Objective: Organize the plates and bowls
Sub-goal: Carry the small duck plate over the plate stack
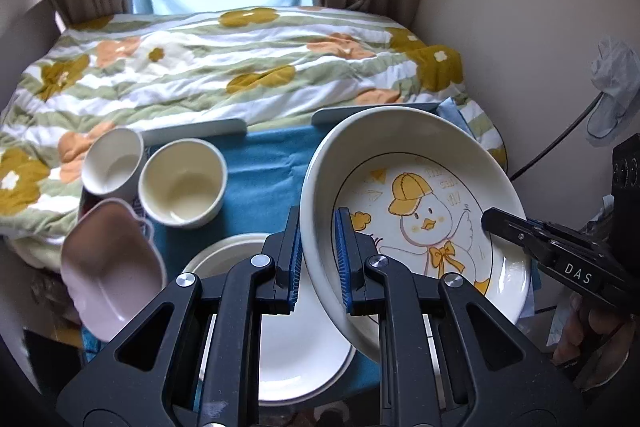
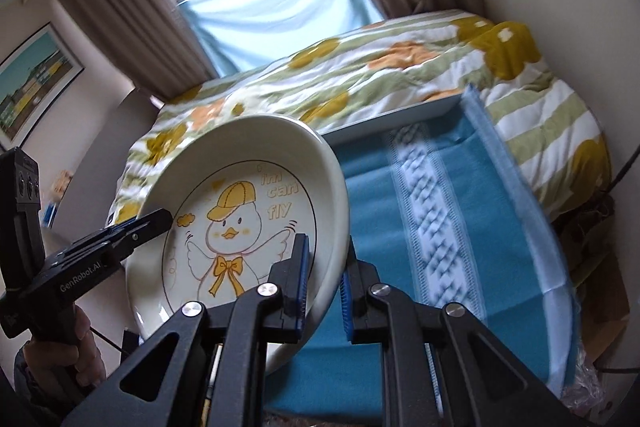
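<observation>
A cream plate with a yellow-capped duck drawing (image 1: 420, 203) is held tilted above the blue cloth. My left gripper (image 1: 318, 259) is shut on its left rim. My right gripper (image 2: 324, 275) is shut on the opposite rim of the same plate (image 2: 240, 211), and it shows in the left wrist view (image 1: 520, 231). A plain white plate (image 1: 304, 339) lies flat under the left gripper. Two cream bowls (image 1: 182, 183) (image 1: 112, 165) and a pink bowl (image 1: 108, 267) sit to the left.
A blue cloth with a white patterned stripe (image 2: 432, 227) covers the table. A flowered quilt (image 1: 224, 67) lies on the bed behind, with curtains and a window beyond. A wall (image 1: 520, 27) and a black cable (image 1: 560, 139) are on the right.
</observation>
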A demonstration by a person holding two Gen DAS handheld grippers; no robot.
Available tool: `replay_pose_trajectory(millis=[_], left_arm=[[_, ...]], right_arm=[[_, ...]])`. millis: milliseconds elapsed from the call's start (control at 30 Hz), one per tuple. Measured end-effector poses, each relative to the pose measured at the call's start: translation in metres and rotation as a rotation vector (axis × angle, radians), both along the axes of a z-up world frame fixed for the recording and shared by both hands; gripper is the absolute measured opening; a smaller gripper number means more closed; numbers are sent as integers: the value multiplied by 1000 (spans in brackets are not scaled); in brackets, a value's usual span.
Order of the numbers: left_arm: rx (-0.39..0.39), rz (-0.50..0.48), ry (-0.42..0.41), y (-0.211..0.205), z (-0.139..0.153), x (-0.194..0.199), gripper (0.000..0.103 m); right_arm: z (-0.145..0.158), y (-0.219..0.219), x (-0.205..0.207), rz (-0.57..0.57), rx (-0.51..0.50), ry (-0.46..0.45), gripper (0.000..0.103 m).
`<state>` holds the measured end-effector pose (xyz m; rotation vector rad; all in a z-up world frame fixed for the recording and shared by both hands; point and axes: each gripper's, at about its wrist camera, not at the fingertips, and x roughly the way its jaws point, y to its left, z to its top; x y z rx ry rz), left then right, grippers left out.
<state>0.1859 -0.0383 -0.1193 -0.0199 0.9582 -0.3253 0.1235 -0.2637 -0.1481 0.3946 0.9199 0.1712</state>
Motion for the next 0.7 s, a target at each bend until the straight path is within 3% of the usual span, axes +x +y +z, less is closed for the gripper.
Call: replay_pose_trajectory(millis=[200,400,700], left_arm=[[-11,120,49,50,-32,-33,13],[-29,212,122,88,-86,-47,13],[-60,287,177,96,-139,-36,13]], right_arm=[[-30,43,-4,122,2,45,13],[-77,80,-5,224,-10,103,13],[-110,97,9,290,-90,77,13]])
